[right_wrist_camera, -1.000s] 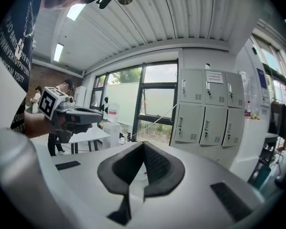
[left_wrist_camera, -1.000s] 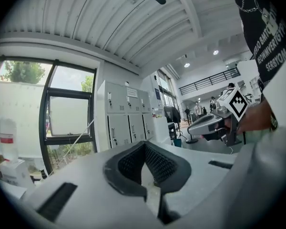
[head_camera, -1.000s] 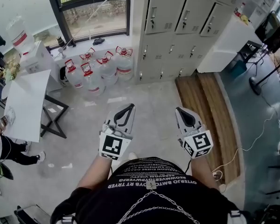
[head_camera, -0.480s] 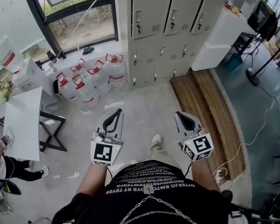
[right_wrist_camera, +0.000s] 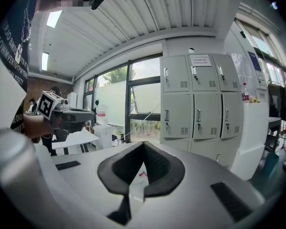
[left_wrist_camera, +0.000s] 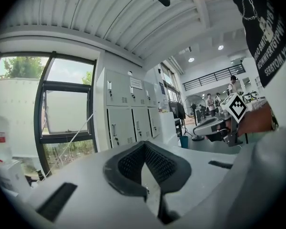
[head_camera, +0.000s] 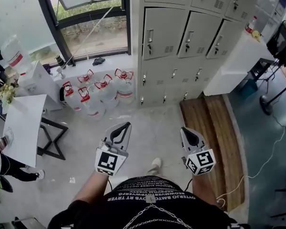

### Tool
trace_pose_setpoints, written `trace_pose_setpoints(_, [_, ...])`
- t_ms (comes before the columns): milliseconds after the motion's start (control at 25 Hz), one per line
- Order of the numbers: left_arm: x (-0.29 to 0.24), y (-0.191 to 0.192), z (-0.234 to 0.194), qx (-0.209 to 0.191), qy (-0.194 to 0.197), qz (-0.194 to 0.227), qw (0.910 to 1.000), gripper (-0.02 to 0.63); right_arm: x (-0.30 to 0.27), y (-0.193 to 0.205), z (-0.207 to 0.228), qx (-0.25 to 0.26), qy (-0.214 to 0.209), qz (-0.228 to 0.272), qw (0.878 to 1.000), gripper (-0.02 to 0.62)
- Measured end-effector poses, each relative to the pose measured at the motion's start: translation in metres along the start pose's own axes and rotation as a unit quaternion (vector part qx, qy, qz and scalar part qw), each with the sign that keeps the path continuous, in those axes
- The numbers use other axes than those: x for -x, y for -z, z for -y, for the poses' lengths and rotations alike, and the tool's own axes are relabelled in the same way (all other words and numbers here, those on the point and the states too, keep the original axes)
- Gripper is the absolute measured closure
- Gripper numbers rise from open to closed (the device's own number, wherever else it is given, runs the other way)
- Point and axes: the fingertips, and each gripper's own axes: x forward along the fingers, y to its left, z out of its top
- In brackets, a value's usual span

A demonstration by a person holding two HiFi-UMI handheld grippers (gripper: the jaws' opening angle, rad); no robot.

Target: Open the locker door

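Lockers (head_camera: 181,37) fill the top of the head view, and the frame edge cuts off their uppermost row. Every locker door (head_camera: 164,32) that shows is closed, each with a handle near its left edge; print on the paper label seen in the right gripper view is too small to read. They stand against the far wall, well apart from both tools, with bare floor between.

The left gripper (head_camera: 127,125) and the right gripper (head_camera: 183,129) are held out side by side over the floor. Each one's own view shows its jaws pressed together at the tips with nothing between them. The person's arms and dark shirt hide the floor at the bottom of the head view, and one shoe (head_camera: 155,165) shows between the tools.

Clear water jugs (head_camera: 102,92) with red-and-white tops cluster on the floor below the window (head_camera: 90,27), just beside the lockers; whether they are full cannot be told. A bottle (head_camera: 250,25) stands on the white counter (head_camera: 233,63) to the right of the lockers.

At the head view's left edge a second person (head_camera: 5,163) by the white table (head_camera: 24,123) is cut off. Only the left gripper view shows distant people (left_wrist_camera: 210,100) and a railing deep in the room. Only the head view shows the wooden platform (head_camera: 207,128).
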Motion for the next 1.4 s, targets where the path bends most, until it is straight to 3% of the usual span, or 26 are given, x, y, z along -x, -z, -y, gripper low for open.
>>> trace_pose_setpoints(400, [-0.1, -0.009, -0.033, 0.015, -0.037, -0.003, 0.9992, 0.612, -0.07, -0.016, 0.069, 0.003, -0.045, 0.002, 0.999, 0.6])
trace_pose_setpoints(920, [-0.192, -0.022, -0.013, 0.006, -0.069, -0.015, 0.9975, 0.612, -0.101, -0.011, 0.178, -0.024, -0.069, 0.007, 0.997, 0.6])
trace_pose_setpoints(1160, [-0.202, -0.028, -0.001, -0.007, -0.075, -0.02, 0.9969, 0.612, -0.103, -0.008, 0.206, -0.035, -0.073, 0.009, 0.997, 0.6])
trace_pose_setpoints(1400, [-0.198, -0.027, -0.002, 0.015, -0.097, -0.03, 0.9947, 0.612, -0.105, -0.011, 0.201, -0.039, -0.093, 0.014, 0.995, 0.6])
